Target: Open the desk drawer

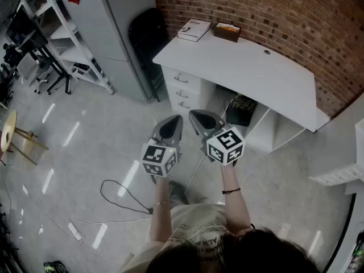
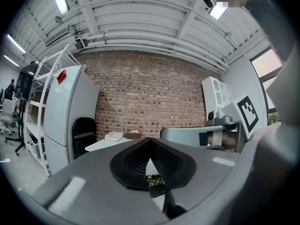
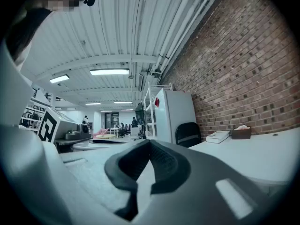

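Observation:
A white desk [image 1: 244,67] stands against the brick wall, its stack of three drawers [image 1: 182,91] at its left end, all closed, each with a small metal handle. My left gripper [image 1: 173,120] and right gripper [image 1: 196,115] are held level side by side over the floor, short of the drawers and touching nothing. In the left gripper view the left gripper's [image 2: 150,141] jaws meet with nothing between them, and the desk [image 2: 105,144] lies ahead. The right gripper's [image 3: 149,142] jaws are likewise shut and empty, with the desk [image 3: 253,156] top to its right.
A book [image 1: 194,29] and a brown box [image 1: 227,31] lie on the desk's far edge. A black chair [image 1: 149,33] and grey cabinet [image 1: 114,27] stand left of the desk. A black cable [image 1: 122,195] and power strip [image 1: 75,232] lie on the floor.

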A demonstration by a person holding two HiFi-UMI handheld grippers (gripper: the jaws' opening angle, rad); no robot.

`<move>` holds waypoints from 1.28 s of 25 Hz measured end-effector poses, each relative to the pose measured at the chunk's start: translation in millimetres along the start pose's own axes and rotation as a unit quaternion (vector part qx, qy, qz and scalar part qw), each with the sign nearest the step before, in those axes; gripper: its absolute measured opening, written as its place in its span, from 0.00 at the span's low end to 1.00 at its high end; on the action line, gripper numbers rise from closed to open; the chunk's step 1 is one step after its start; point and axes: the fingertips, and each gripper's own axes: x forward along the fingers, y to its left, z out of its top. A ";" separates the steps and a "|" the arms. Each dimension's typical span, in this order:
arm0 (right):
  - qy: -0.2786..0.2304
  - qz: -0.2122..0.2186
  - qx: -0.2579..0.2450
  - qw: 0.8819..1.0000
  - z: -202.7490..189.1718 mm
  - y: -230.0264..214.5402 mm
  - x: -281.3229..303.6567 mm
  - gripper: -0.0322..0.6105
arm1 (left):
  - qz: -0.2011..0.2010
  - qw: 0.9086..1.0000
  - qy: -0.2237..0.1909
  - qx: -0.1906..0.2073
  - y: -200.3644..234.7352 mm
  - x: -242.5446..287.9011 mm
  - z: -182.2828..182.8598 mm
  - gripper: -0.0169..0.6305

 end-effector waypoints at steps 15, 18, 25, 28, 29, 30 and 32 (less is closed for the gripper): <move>0.002 -0.012 0.014 1.000 -7.0 -12.7 -6.0 0.05 | 0.003 1.000 0.008 -0.004 -4.8 5.5 -5.9 0.02; 0.003 -0.013 0.020 1.000 -11.1 -18.3 -3.7 0.05 | 0.007 1.000 0.014 -0.009 -2.2 8.8 -11.5 0.02; -0.001 -0.026 0.044 0.999 -15.4 -40.0 16.9 0.05 | 0.003 0.999 0.036 -0.019 17.0 26.1 -23.3 0.02; -0.001 -0.031 0.048 0.998 -17.9 -51.5 38.6 0.05 | -0.009 0.999 0.040 -0.031 36.7 41.9 -26.2 0.02; 0.000 -0.034 0.050 0.998 -18.9 -56.6 45.8 0.05 | -0.011 0.999 0.042 -0.033 43.7 48.3 -27.0 0.02; 0.000 -0.038 0.052 0.998 -19.7 -62.6 52.2 0.05 | -0.014 0.998 0.045 -0.032 50.2 54.9 -27.9 0.02; -0.001 -0.049 0.057 0.997 -20.4 -76.2 64.4 0.05 | -0.021 0.998 0.049 -0.030 63.3 68.0 -29.1 0.02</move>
